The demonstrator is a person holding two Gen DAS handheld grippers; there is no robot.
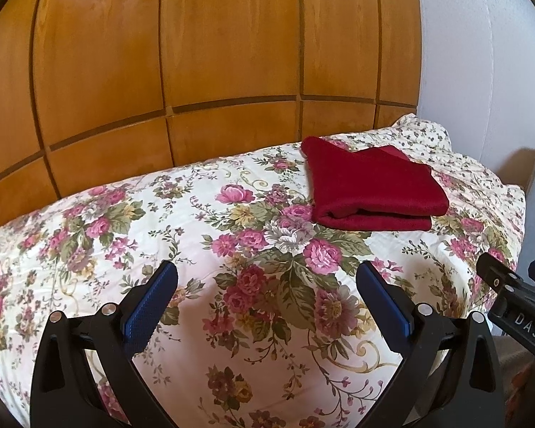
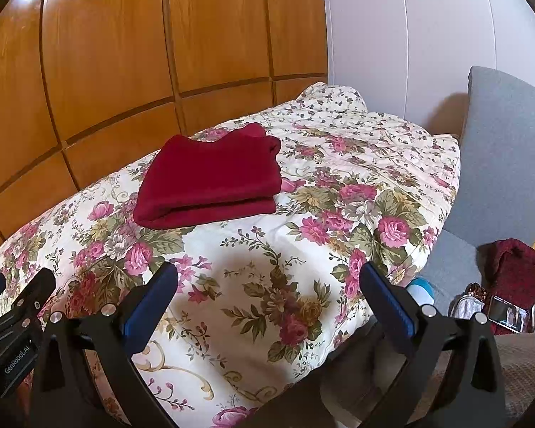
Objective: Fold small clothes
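A dark red garment [image 1: 371, 189] lies folded into a thick rectangle on the floral quilt [image 1: 210, 256], toward the far right of the bed. In the right wrist view the same red garment [image 2: 210, 178] sits left of centre. My left gripper [image 1: 267, 278] hangs open over the quilt, well short of the garment, with nothing between its blue pads. My right gripper [image 2: 269, 278] is also open and empty, above the quilt's near edge [image 2: 232, 321]. Part of the right gripper's body [image 1: 517, 303] shows at the right edge of the left wrist view.
A wooden panelled wardrobe [image 1: 196, 53] runs behind the bed, with a white wall [image 2: 410, 35] to its right. A grey chair [image 2: 506, 164] stands by the bed, holding dark red cloth [image 2: 513, 271] and a phone [image 2: 508, 314]. A floral pillow [image 2: 331, 98] lies at the far corner.
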